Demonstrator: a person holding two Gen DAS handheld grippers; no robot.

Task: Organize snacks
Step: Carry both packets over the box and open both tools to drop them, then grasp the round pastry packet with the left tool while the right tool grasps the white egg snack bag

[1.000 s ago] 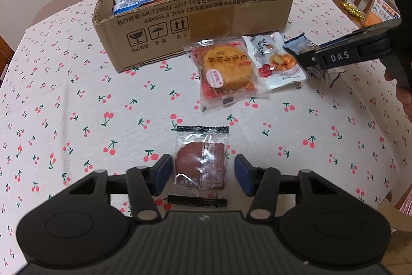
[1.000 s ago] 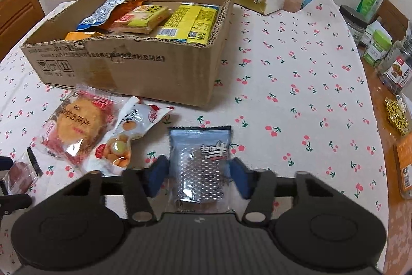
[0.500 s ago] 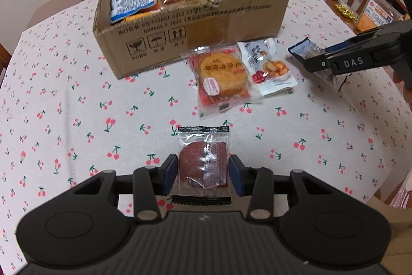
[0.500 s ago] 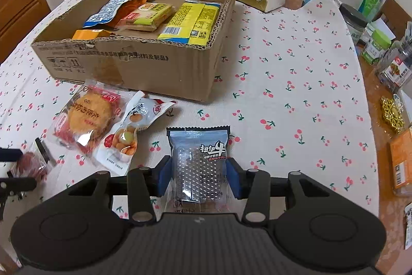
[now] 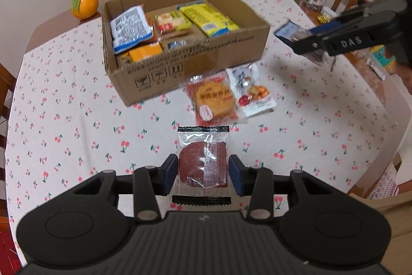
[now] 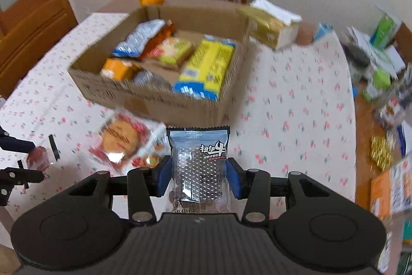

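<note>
Snacks are split between both claws and the table. Left gripper point(image 5: 203, 170) is clamped on a clear packet with a dark red cake point(image 5: 202, 164), lifted above the cherry-print tablecloth point(image 5: 64, 120). Right gripper point(image 6: 197, 178) pinches a blue packet point(image 6: 198, 159) above the cloth. Farther off stands an open cardboard box point(image 5: 195, 63) holding more packets; a round biscuit pack point(image 5: 212, 99) and a white pack point(image 5: 251, 92) lie just near of it.

The room light is soft and even, with only faint shadows. The right wrist view is smeared with blur, most at its right edge. Both views bend round at the corners.
</note>
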